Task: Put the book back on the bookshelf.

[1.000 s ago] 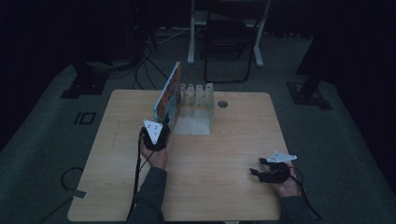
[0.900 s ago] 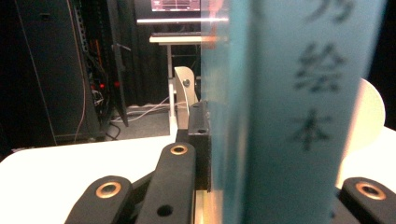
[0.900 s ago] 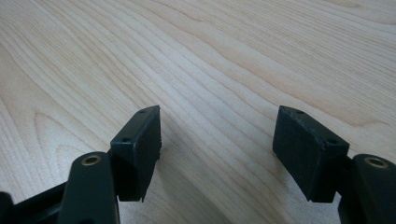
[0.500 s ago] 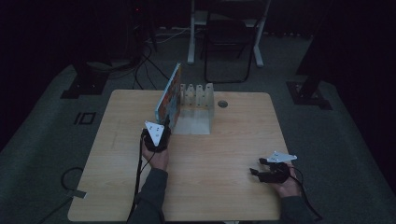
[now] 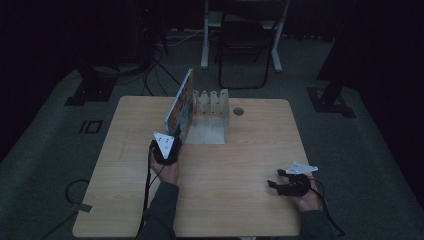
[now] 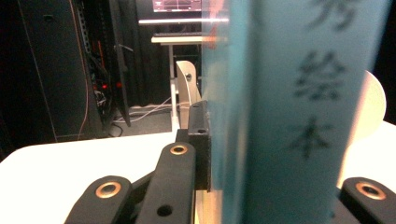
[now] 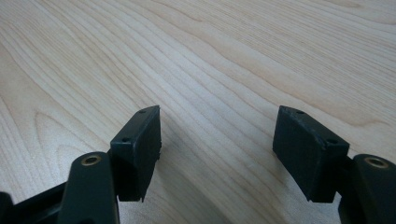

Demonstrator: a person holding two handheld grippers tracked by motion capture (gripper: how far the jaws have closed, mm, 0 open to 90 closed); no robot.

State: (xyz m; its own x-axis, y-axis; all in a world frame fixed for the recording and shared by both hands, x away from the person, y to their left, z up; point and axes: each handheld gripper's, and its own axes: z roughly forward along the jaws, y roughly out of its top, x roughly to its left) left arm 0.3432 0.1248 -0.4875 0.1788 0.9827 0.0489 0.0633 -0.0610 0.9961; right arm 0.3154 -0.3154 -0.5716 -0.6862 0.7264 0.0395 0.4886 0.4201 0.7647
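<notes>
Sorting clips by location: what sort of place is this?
Probably a dim lab or recording studio: a lone wooden table on grey carpet, floor cables, and an equipment rack behind.

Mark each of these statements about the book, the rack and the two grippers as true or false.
1. The left gripper is shut on the book. True: the left gripper view shows its jaws pressed on the book's spine edge.
2. The book lies flat on the table. False: it stands on edge, leaning, beside the white rack.
3. The right gripper holds a second book. False: its jaws are open with only bare wood between them.
4. The right gripper sits near the table's front right corner, apart from the rack. True.
5. The rack's slots are full of books. False: its slots look empty, and the book is at its left side.
</notes>
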